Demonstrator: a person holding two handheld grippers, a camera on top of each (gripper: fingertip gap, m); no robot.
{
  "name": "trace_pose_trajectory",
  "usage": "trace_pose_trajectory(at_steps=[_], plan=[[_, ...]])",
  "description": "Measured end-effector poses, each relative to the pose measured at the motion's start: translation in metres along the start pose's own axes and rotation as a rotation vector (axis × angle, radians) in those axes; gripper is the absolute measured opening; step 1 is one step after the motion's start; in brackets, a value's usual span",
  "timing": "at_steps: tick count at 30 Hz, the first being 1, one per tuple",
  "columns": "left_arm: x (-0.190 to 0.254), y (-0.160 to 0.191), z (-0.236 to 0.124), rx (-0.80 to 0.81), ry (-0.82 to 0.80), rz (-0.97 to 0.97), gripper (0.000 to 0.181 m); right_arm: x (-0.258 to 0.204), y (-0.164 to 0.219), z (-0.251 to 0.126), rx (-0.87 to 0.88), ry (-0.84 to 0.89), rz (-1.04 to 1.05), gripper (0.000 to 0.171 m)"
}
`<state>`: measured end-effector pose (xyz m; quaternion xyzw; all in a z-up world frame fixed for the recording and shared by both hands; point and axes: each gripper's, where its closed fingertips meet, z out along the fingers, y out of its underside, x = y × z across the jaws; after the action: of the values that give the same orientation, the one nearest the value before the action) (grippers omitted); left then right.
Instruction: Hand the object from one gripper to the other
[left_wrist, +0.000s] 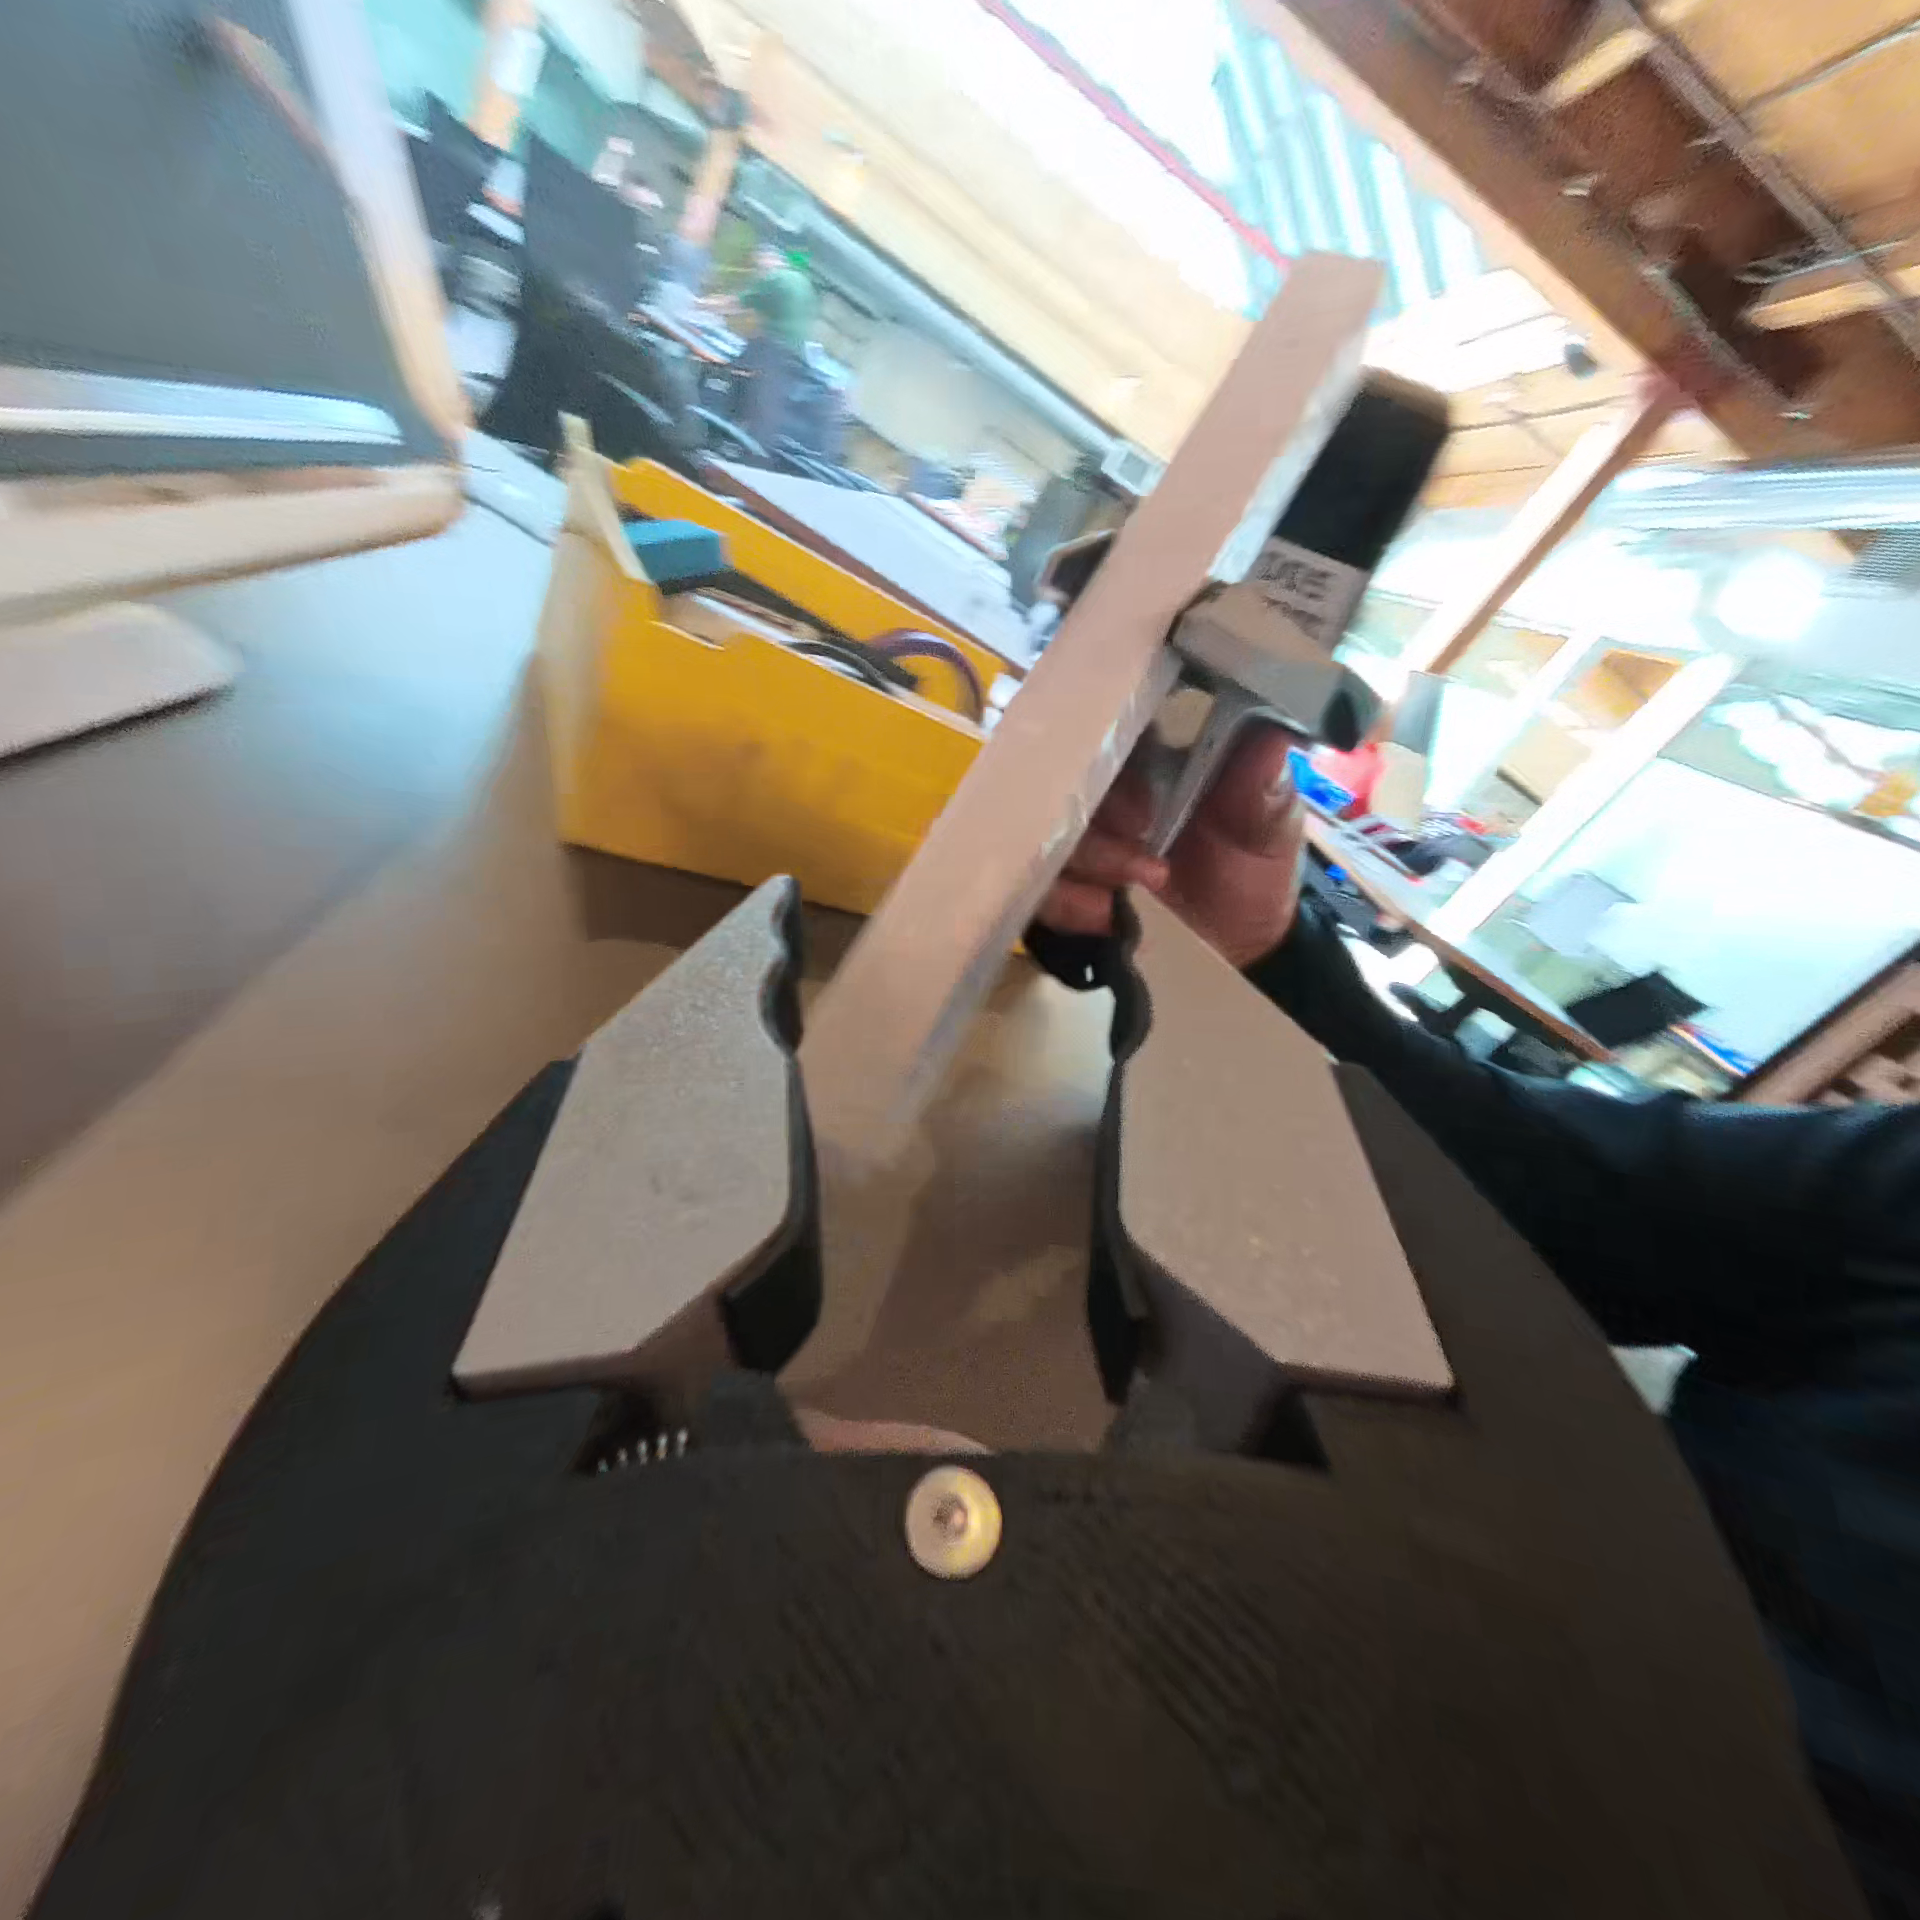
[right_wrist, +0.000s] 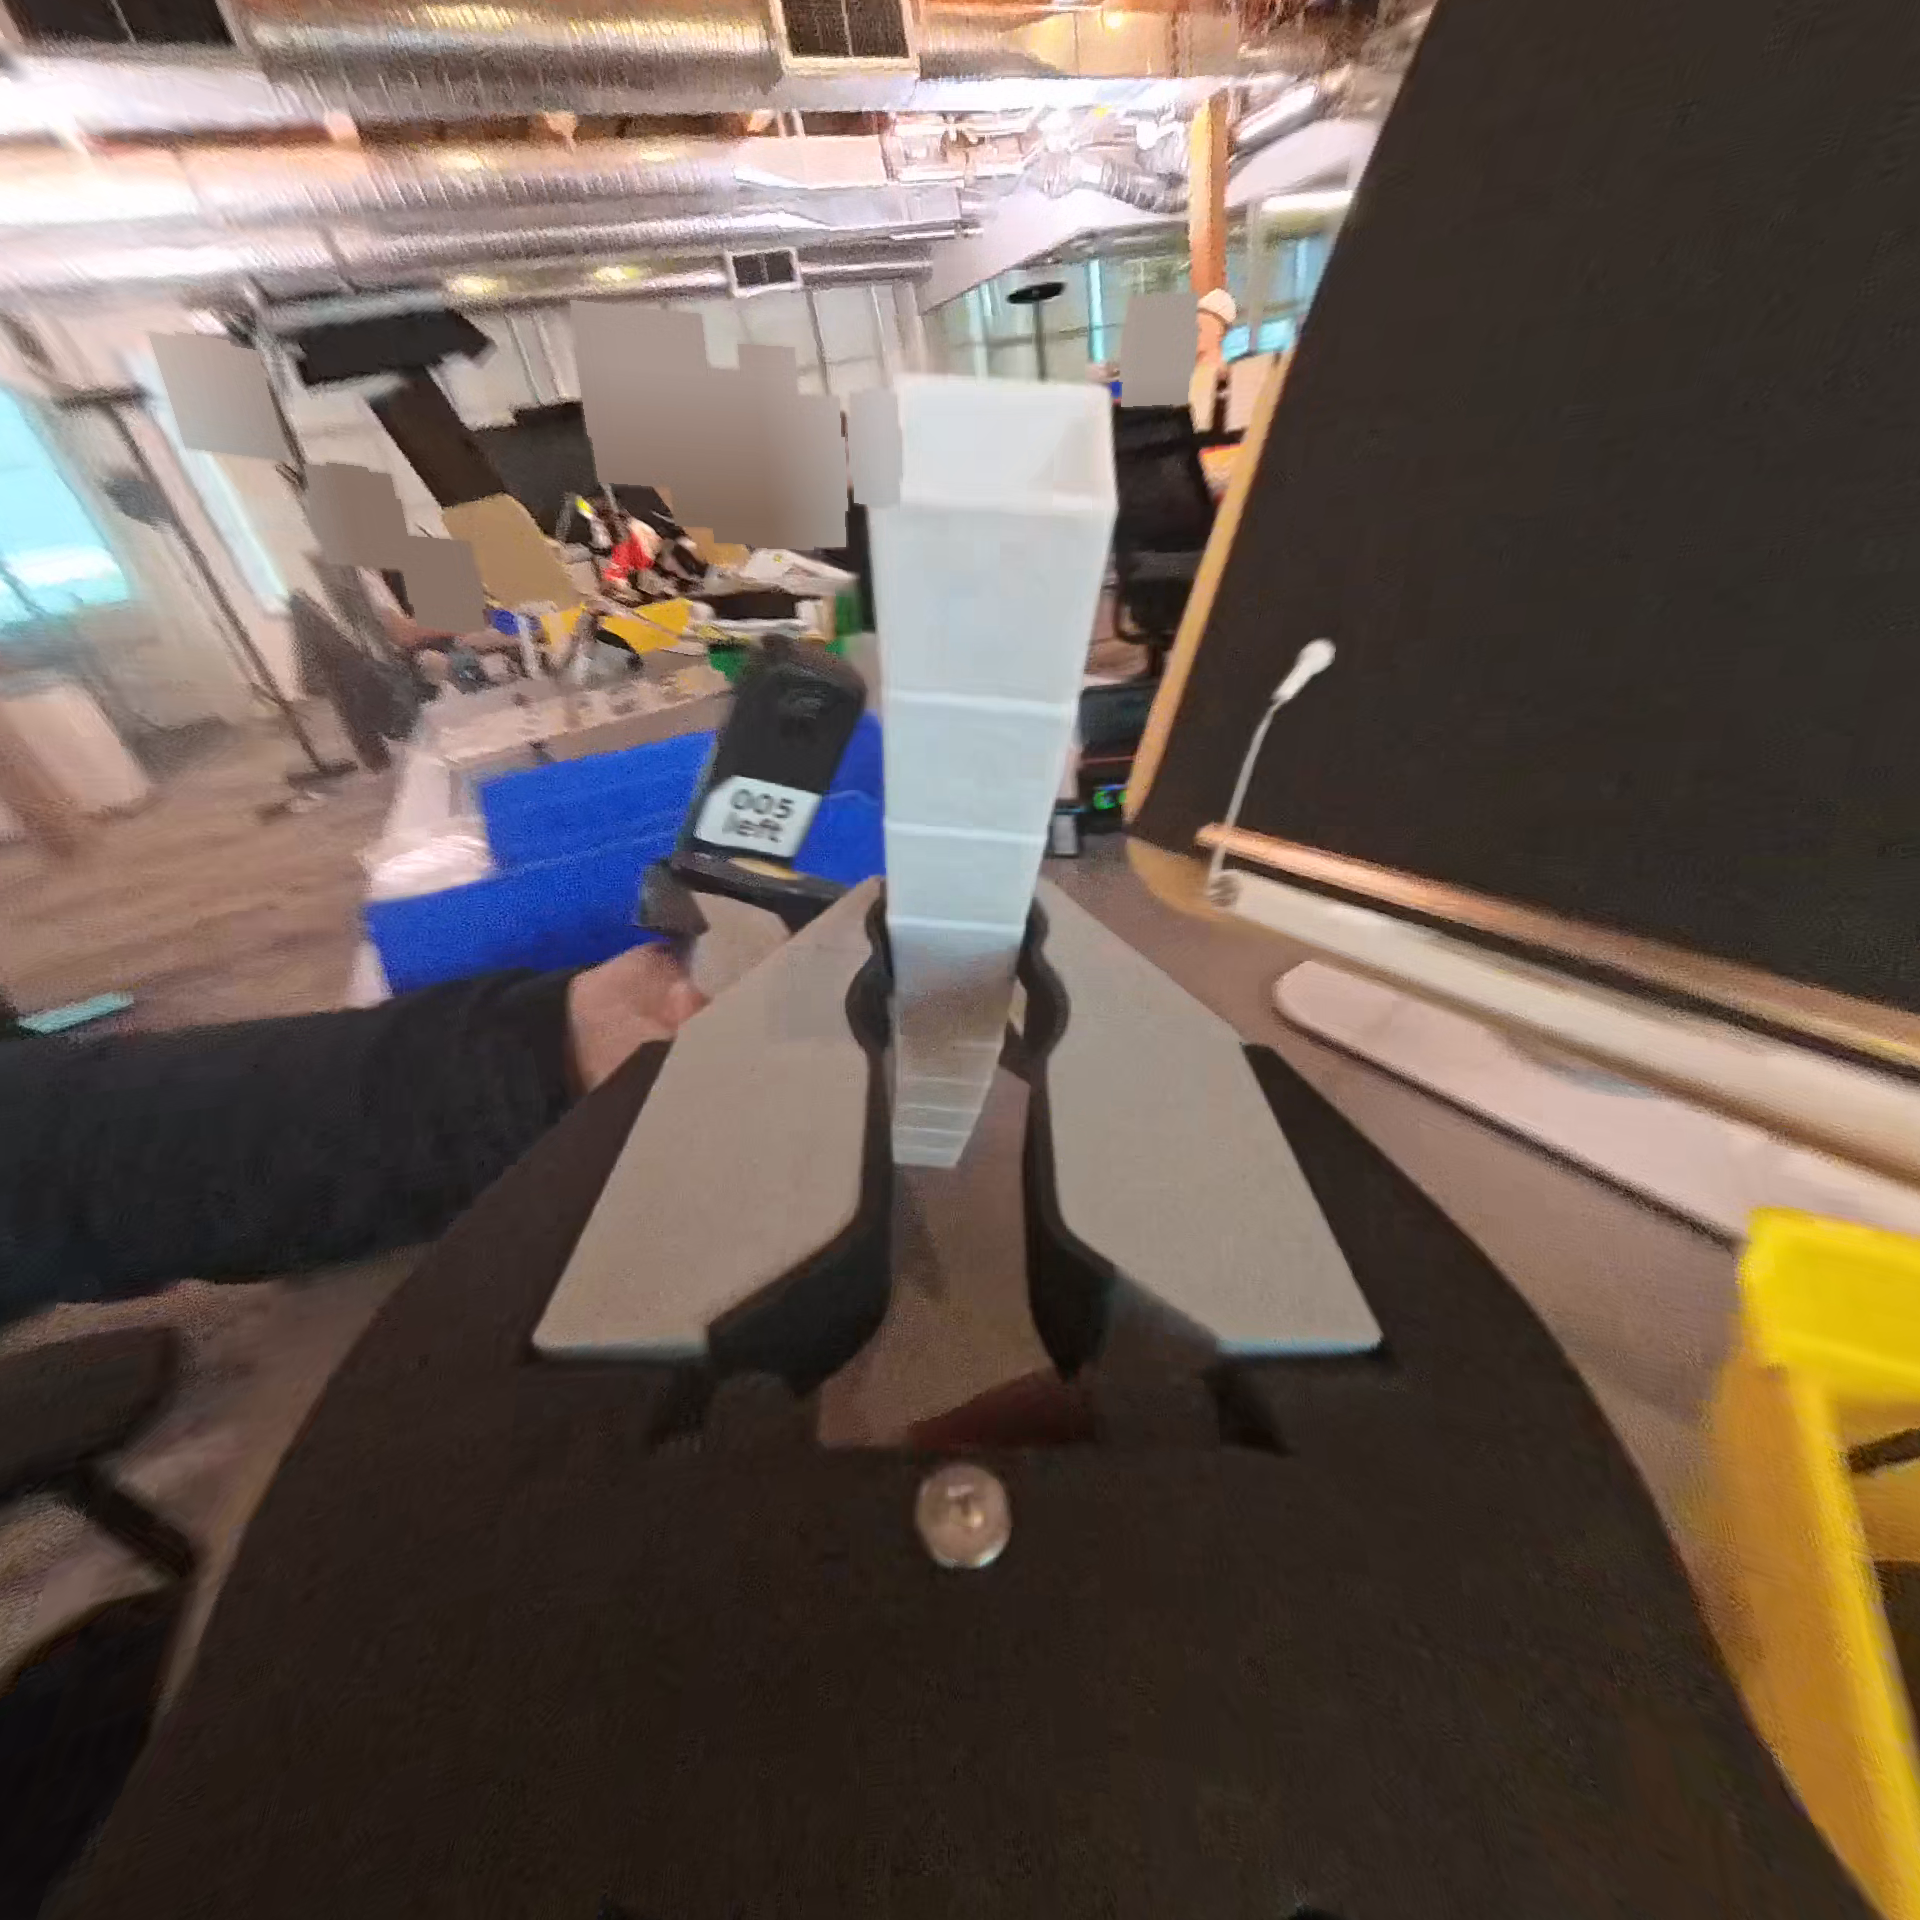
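Long white tray mid-handover, gripped at one end only

The right hand-held gripper (right_wrist: 956, 997) is clamped on the near end of the segmented white tray (right_wrist: 982, 665), which juts forward over the tabletop (right_wrist: 1455, 1122); its far end reaches between the spread, empty fingers of the left hand-held gripper (left_wrist: 951, 1049), touching neither that I can see. Such a long overhang could pivot or slip if the right lets go before the left has closed

Yellow plastic bin (right_wrist: 1808, 1455): cut off by right edge.
Long white ribbed plastic piece (left_wrist: 1091, 727): hides right gripper's fingertips.
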<state>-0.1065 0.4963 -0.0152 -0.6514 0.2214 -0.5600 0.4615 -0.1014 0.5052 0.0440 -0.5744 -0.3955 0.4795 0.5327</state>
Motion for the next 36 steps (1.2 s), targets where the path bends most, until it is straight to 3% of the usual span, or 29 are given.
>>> trace_pose_trajectory(at_steps=[5,10,13,16,22,24,27,29,32,36], plan=[[-0.009,-0.03,-0.026,0.137,0.046,-0.205,0.052,0.014,-0.002,0.004,-0.053,0.246,-0.809,0.019],[0.01,-0.02,-0.026,0.042,0.194,-0.316,0.05,0.022,0.017,0.006,-0.28,0.502,-1.653,0.018],[0.03,-0.01,-0.018,-0.02,0.29,-0.36,0.053,0.023,0.036,0.01,-0.362,0.481,-1.862,0.018],[0.031,0.011,-0.006,-0.118,0.252,-0.344,0.054,0.013,0.037,0.012,-0.321,0.49,-2.004,0.018],[0.032,0.024,0.005,-0.173,0.189,-0.216,0.028,0.013,0.041,0.018,-0.408,0.504,-2.007,0.019],[0.021,0.024,0.003,-0.174,0.116,-0.122,0.026,0.018,0.048,0.017,-0.466,0.453,-1.908,0.034],[0.004,0.004,-0.008,-0.078,0.045,-0.094,0.019,0.017,0.053,0.009,-0.535,0.365,-1.604,0.068],[0.003,-0.012,-0.015,0.005,0.042,-0.087,0.019,0.012,0.042,0.001,-0.494,0.361,-1.373,0.076],[0.004,-0.03,-0.019,0.114,0.012,-0.033,0.019,0.012,0.027,-0.011,-0.393,0.392,-1.043,0.07],[0.005,-0.045,-0.024,0.208,-0.042,0.058,0.019,0.006,0.036,-0.014,-0.265,0.287,-0.573,0.064]])
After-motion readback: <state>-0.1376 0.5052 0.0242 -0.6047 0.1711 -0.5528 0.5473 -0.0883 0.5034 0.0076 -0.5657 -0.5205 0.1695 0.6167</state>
